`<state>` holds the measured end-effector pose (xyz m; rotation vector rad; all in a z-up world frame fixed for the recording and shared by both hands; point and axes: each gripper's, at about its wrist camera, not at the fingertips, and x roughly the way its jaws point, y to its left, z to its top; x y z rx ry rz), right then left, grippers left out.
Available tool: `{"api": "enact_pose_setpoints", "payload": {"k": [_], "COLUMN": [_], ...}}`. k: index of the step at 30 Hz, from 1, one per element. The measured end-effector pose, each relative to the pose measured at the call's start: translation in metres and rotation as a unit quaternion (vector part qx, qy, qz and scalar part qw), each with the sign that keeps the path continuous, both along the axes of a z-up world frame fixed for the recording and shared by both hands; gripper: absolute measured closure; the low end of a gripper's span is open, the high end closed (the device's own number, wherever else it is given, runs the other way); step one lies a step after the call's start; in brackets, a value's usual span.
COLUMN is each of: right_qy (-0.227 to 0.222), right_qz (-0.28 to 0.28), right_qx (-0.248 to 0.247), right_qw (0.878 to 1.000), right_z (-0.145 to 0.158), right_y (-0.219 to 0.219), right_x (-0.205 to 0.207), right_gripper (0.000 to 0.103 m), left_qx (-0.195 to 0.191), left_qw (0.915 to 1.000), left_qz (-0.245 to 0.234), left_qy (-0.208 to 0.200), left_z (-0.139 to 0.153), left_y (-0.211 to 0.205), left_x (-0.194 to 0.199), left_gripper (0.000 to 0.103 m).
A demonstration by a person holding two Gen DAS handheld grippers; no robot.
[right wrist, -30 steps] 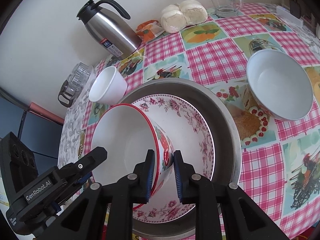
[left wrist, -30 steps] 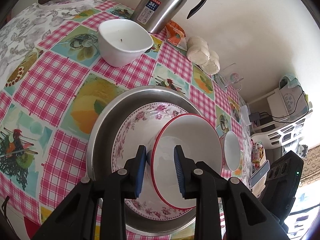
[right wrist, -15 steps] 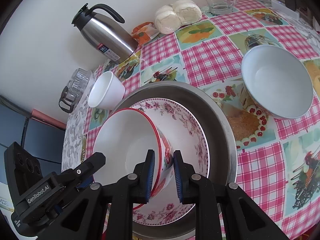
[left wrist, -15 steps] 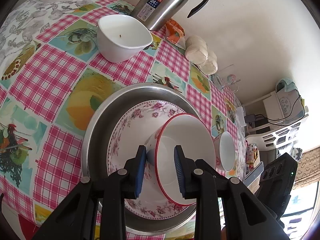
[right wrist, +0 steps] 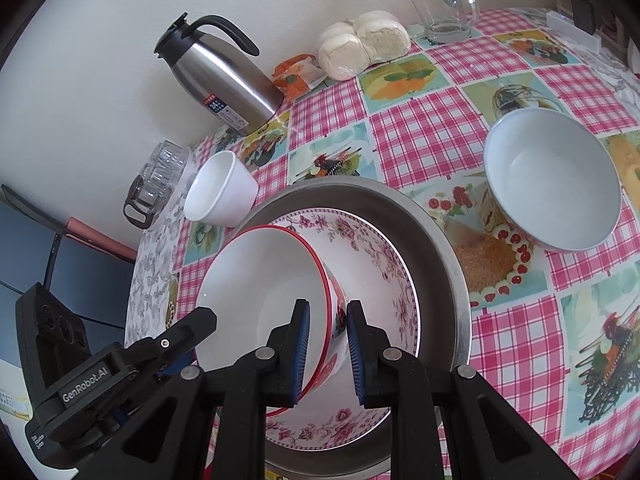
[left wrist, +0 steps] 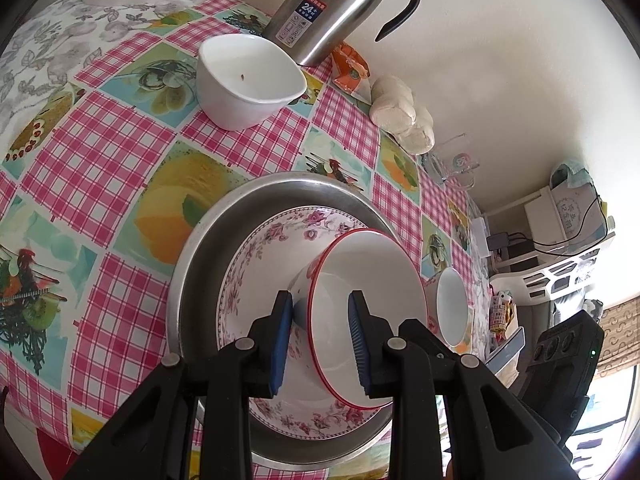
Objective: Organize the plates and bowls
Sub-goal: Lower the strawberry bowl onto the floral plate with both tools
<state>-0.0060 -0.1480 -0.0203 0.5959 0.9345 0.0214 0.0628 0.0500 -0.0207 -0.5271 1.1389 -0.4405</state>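
Steel basin (left wrist: 208,248) sits mid-table (left wrist: 92,152) on the checked cloth, with a floral plate (left wrist: 256,248) inside it. A red-rimmed bowl (left wrist: 368,280) stands tilted on its side over the plate, mouth turned toward the left claw (left wrist: 320,336). Both claws have the bowl's rim between their blue pads: the left claw is narrow, its pads either side of the wall at the lower rim, gripping it. The right claw (right wrist: 328,344) is also narrow, one pad inside and one outside the wall; the outer pad shows a slim gap, so whether it presses I cannot tell.

Around the basin: a white cup (left wrist: 244,80) just behind it, near a steel flask (left wrist: 340,4) by the wall. Next to the flask lie an orange packet (left wrist: 350,70) and a bag of buns (left wrist: 400,112), then a glass mug (right wrist: 444,8). A white bowl (right wrist: 552,176) rests on the cloth to the basin's right, apart from it. Upturned glasses (right wrist: 160,172) sit on a tray at the far left corner. Nothing lies between bowl and plate
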Motion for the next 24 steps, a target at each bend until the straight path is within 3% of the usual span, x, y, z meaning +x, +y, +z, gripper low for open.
{"api": "enact_pose_setpoints", "payload": {"k": [11,17,24], "right_qy": [-0.006,-0.014,-0.027], "right_qz": [0.009,0.013,0.017], "right_qx": [-0.008,-0.022,-0.055], "right_qw": [1.0,1.0,0.998], "right_z": [0.002,0.008,0.015], "right_y": [0.003,0.005,0.009], "right_x": [0.0,-0.001,-0.001], "right_gripper": [0.08,0.08,0.08], "left_qx": [-0.004,0.0,0.027], "left_qw": [1.0,0.9997,0.9983], "left_qz": [0.008,0.01,0.038], "left_qy": [0.0,-0.022,-0.035], "left_z": [0.001,0.01,0.014], "left_y": [0.003,0.004,0.014], "left_x": [-0.001,-0.004,-0.004], "left_gripper": [0.075,0.072,0.07]}}
